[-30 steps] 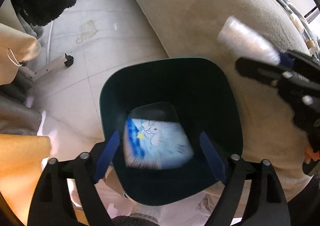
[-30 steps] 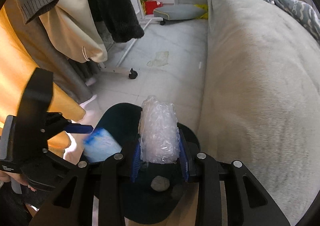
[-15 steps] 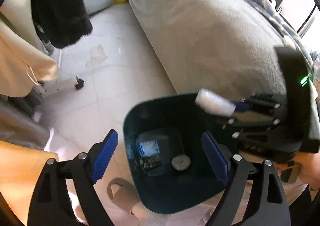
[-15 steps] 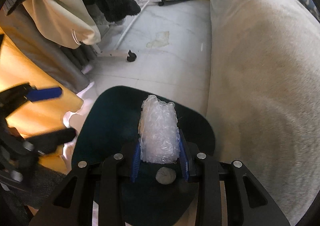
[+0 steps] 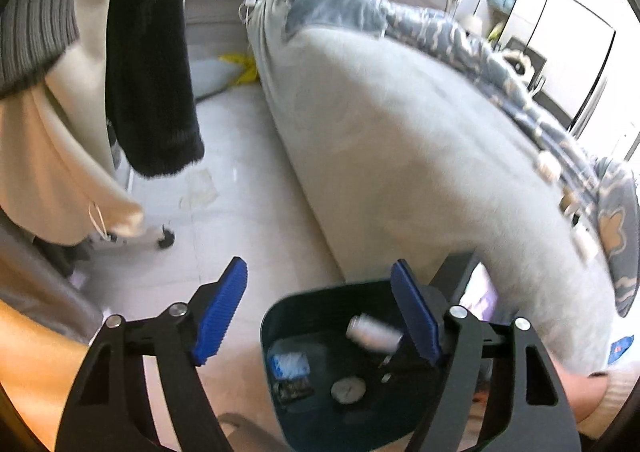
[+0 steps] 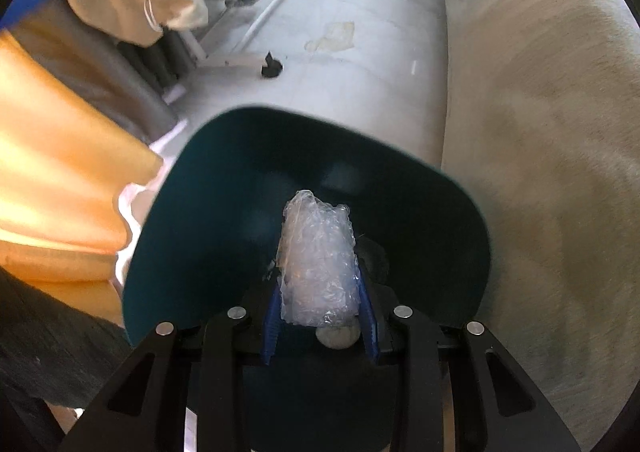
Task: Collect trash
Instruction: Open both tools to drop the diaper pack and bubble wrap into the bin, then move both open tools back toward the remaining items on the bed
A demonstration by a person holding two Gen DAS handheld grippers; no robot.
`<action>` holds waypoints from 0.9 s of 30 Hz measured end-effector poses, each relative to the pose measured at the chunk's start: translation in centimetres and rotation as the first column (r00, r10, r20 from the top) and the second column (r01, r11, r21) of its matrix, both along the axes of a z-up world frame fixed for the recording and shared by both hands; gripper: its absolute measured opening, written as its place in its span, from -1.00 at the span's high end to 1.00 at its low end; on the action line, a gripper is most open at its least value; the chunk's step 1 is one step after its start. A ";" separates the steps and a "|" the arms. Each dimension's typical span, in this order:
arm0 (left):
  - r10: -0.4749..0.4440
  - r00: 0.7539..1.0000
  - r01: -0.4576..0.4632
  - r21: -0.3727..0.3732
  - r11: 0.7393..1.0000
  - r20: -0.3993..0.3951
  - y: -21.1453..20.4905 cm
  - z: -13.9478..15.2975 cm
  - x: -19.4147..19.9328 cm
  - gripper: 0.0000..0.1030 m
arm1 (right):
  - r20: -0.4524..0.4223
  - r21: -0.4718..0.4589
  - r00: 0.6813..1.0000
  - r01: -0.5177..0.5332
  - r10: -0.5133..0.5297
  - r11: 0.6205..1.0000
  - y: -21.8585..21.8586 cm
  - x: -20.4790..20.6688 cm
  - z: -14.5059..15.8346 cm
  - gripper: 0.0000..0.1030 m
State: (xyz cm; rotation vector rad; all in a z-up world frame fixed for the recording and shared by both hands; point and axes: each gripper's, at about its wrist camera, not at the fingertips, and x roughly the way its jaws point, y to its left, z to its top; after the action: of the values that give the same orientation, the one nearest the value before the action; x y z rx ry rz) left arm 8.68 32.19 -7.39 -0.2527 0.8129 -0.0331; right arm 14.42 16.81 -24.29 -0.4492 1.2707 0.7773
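While the right tool [image 6: 320, 316] clamps a wad of bubble wrap [image 6: 318, 260] between its blue pads, it hangs right over the mouth of the dark green bin [image 6: 224, 212]. Left tool [image 5: 320, 308] is spread wide, gripping nothing, poised above the bin [image 5: 280, 316] beside the bed [image 5: 400, 156]. Down inside lie a blue packet [image 5: 289, 364] and a round grey lump [image 5: 348, 389].

One dark green bin [image 5: 280, 316] beside one grey bed [image 5: 420, 156]. Inside the bin: one blue packet [image 5: 289, 363], one dark wrapper [image 5: 294, 389], one round grey wad [image 5: 348, 389] and one roll of bubble wrap [image 6: 318, 260]. Two tools: left tool [image 5: 320, 308], right tool [image 6: 319, 312]. One caster wheel [image 6: 271, 68] on the floor [image 5: 240, 212].
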 end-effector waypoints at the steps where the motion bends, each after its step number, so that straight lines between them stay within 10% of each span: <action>1: 0.005 1.000 -0.005 0.003 1.000 0.015 -0.1 0.6 0.0 -0.41 | 0.006 -0.014 1.000 -0.005 0.005 1.000 0.0 -0.2 -0.3 0.34; 10: 0.007 0.992 -0.013 0.045 0.999 0.124 -1.4 3.9 0.3 -0.32 | 0.050 -0.035 0.997 -0.056 0.058 0.998 -0.7 -2.0 1.1 -0.07; 27: -0.081 0.948 0.033 0.159 0.987 0.307 -9.1 10.9 -0.5 -0.58 | 0.224 0.163 0.974 -0.076 0.038 0.984 -6.4 -2.4 11.5 -0.10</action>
State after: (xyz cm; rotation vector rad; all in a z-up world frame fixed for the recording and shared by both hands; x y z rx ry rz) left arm 8.13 23.08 3.47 -0.0759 0.5032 -0.0636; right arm 12.02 10.44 -12.77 -0.4220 0.9793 0.8532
